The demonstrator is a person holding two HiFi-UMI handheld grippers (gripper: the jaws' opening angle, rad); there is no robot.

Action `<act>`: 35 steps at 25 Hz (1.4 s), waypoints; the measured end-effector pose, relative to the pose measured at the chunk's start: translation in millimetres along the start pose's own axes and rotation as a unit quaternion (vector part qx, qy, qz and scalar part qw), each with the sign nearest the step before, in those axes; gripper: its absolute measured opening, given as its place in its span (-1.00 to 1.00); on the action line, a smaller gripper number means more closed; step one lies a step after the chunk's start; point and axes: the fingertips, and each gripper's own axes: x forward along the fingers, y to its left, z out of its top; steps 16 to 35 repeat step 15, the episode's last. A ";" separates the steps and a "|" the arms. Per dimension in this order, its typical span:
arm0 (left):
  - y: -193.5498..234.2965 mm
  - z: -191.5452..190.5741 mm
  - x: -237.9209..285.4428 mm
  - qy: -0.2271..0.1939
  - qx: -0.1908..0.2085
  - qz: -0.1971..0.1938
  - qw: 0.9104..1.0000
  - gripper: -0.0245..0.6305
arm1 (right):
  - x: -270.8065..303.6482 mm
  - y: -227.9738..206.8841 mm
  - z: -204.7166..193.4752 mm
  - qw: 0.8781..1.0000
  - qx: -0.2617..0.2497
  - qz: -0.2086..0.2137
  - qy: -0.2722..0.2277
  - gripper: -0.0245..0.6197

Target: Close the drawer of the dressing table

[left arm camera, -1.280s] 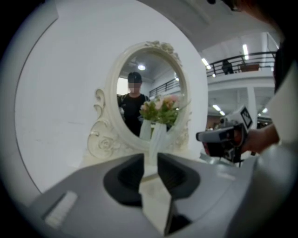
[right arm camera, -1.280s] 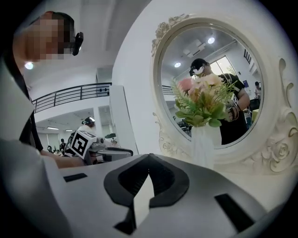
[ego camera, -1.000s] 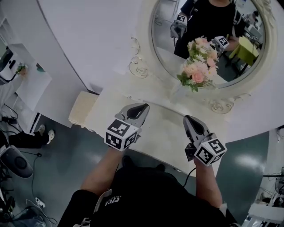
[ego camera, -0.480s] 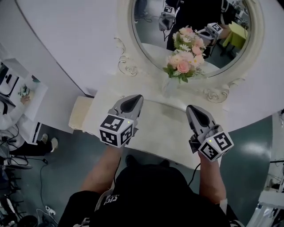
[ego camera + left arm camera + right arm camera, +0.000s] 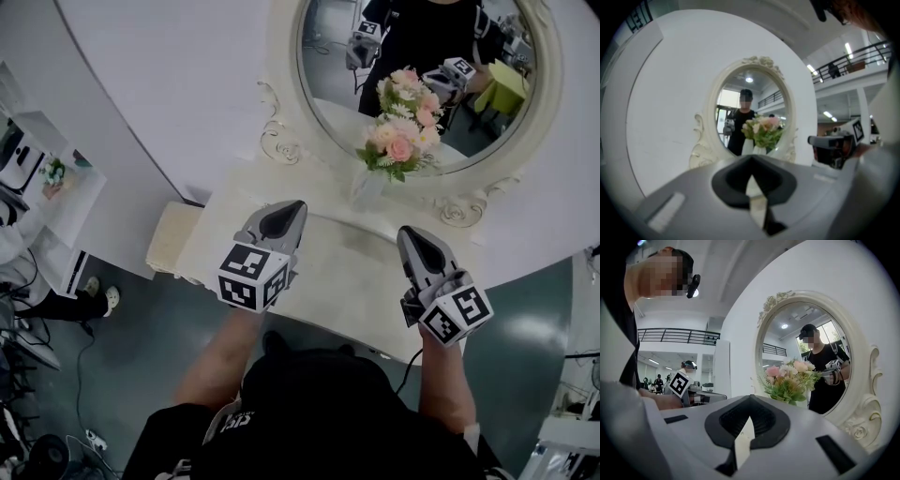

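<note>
The white dressing table [image 5: 347, 277] stands below me in the head view, and its top is bare between my two grippers. No drawer shows in any view; my arms and body cover the table's front. My left gripper [image 5: 291, 208] hovers over the left part of the top, shut and empty. My right gripper [image 5: 411, 232] hovers over the right part, jaws together with nothing between them. Both point toward the oval mirror [image 5: 328, 66]. In the left gripper view the jaws [image 5: 751, 157] meet, and the same holds in the right gripper view [image 5: 750, 397].
A vase [image 5: 367, 190] of pink and white flowers [image 5: 401, 136] stands at the back of the table, against the mirror's carved frame [image 5: 281, 141]. A beige padded stool [image 5: 169, 239] sits left of the table. A white shelf unit [image 5: 61, 183] is further left.
Both grippers have risen a little above the table top, still shut and empty. The head view has swung slightly.
</note>
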 end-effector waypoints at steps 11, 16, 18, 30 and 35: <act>-1.0 -7.4 -7.7 0.009 -0.009 0.000 1.000 -0.90 | 3.6 9.0 -7.2 1.000 0.017 0.014 0.006 -0.95; -3.0 -8.1 -9.3 0.010 -0.008 -0.003 1.000 -0.90 | 3.4 10.6 -8.7 1.000 0.018 0.017 0.007 -0.95; -3.0 -8.1 -9.3 0.010 -0.008 -0.003 1.000 -0.90 | 3.4 10.6 -8.7 1.000 0.018 0.017 0.007 -0.95; -3.0 -8.1 -9.3 0.010 -0.008 -0.003 1.000 -0.90 | 3.4 10.6 -8.7 1.000 0.018 0.017 0.007 -0.95; -3.0 -8.1 -9.3 0.010 -0.008 -0.003 1.000 -0.90 | 3.4 10.6 -8.7 1.000 0.018 0.017 0.007 -0.95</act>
